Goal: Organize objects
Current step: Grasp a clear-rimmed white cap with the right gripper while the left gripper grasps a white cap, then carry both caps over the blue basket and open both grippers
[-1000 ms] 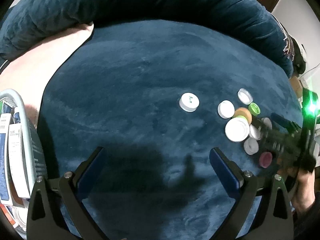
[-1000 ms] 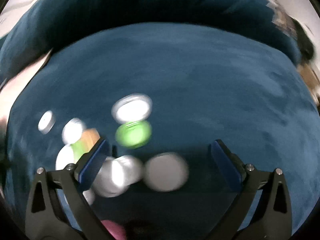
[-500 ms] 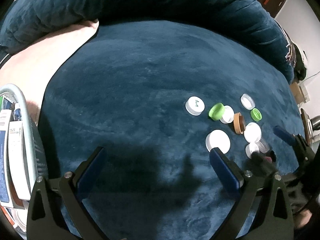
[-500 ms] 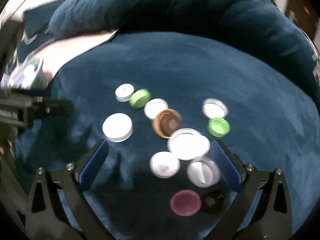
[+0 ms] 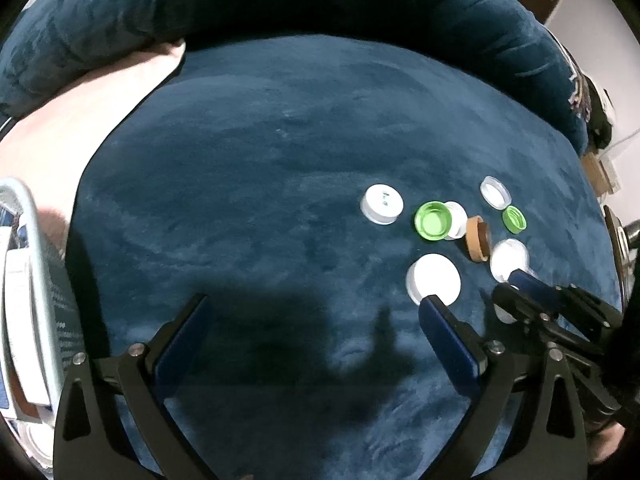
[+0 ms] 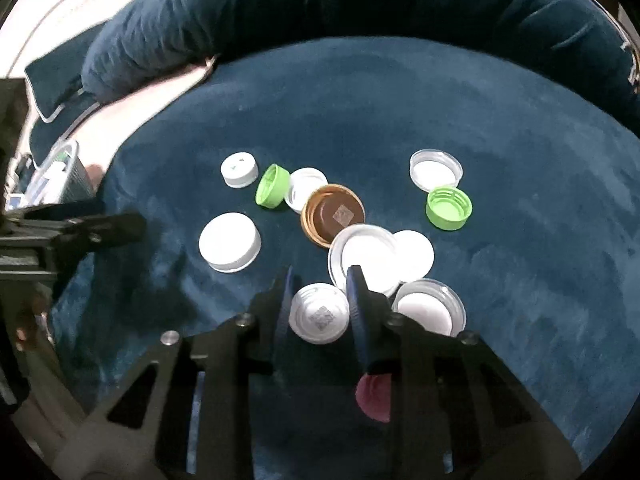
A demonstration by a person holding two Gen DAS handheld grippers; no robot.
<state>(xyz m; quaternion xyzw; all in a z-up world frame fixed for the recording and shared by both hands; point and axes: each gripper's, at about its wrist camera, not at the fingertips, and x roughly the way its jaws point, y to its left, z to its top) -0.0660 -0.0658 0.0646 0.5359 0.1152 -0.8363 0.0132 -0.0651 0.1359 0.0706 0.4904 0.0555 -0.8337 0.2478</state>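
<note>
Several bottle caps lie scattered on a dark blue velvet cushion [image 6: 500, 128]: white ones, two green ones, a brown one [image 6: 333, 216] and a pink one [image 6: 374, 398]. My right gripper [image 6: 320, 280] has its jaws closed in on an upturned white cap [image 6: 320, 319], one finger on each side. It also shows in the left wrist view [image 5: 532, 292] at the right. My left gripper [image 5: 316, 312] is open and empty, above bare cushion left of the caps. A large white cap [image 5: 434, 279] lies by its right finger.
A grey mesh basket [image 5: 38, 280] holding boxes stands at the left edge of the cushion. A pink pillow or cloth [image 5: 80, 128] lies at the back left. The cushion's raised blue rim [image 5: 280, 0] runs along the back.
My right gripper has moved over the caps and its jaws have narrowed from wide open onto a white cap. Some caps shifted; a green cap rolled left. The left gripper stayed open.
</note>
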